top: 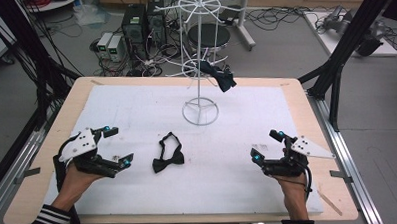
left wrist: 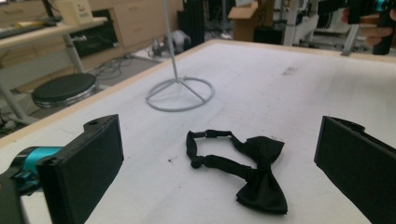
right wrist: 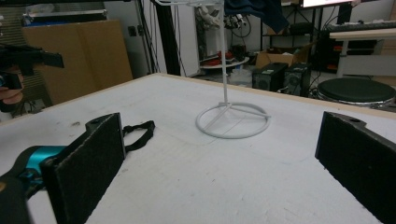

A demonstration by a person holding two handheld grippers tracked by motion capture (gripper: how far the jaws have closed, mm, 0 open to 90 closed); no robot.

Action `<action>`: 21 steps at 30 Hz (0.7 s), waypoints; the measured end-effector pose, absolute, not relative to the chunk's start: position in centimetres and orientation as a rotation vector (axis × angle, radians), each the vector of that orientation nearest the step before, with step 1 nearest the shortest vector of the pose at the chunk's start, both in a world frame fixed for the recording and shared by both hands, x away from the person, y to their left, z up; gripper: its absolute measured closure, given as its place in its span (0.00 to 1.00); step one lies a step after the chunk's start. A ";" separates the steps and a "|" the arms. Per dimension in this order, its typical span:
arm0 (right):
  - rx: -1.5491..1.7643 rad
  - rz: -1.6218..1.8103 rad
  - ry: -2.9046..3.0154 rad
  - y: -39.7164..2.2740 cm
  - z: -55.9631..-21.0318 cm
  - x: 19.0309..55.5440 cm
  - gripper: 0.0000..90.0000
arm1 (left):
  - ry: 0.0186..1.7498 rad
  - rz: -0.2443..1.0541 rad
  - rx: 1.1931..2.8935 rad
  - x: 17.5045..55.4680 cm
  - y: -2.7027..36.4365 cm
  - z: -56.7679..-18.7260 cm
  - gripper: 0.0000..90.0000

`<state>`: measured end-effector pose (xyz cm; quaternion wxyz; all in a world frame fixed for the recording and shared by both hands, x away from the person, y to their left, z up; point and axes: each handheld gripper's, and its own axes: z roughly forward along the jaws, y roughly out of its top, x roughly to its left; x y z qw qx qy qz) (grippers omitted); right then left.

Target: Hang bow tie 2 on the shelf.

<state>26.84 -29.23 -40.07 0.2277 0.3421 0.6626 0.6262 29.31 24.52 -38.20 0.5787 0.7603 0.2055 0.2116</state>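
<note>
The worktop (top: 136, 101) carries a white wire stand (top: 200, 109) near its far edge, with one dark bow tie (top: 221, 76) hung on it. A black bow tie (top: 168, 154) lies flat toward the near edge, its strap looped toward the stand. The left hand-held gripper (top: 118, 145), jaws apart, is just beside it and looks the nearer; the right hand-held gripper (top: 265, 145), also apart, sits well off.

The bow tie (top: 168, 154) lies on the table (top: 296, 96), between the left gripper (top: 119, 147) and right gripper (top: 266, 145), nearer the left. The stand (top: 200, 112) sits beyond both.
</note>
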 end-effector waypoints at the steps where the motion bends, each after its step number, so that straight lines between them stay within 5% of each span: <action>1: 0.943 1.730 1.819 -29.2 -40.1 26.8 0.01 | 0.473 0.483 1.794 29.5 24.2 -38.0 0.02; 21: 0.924 1.744 1.789 -29.1 -40.8 25.7 0.01 | 0.343 0.372 2.067 31.8 20.2 -36.4 0.02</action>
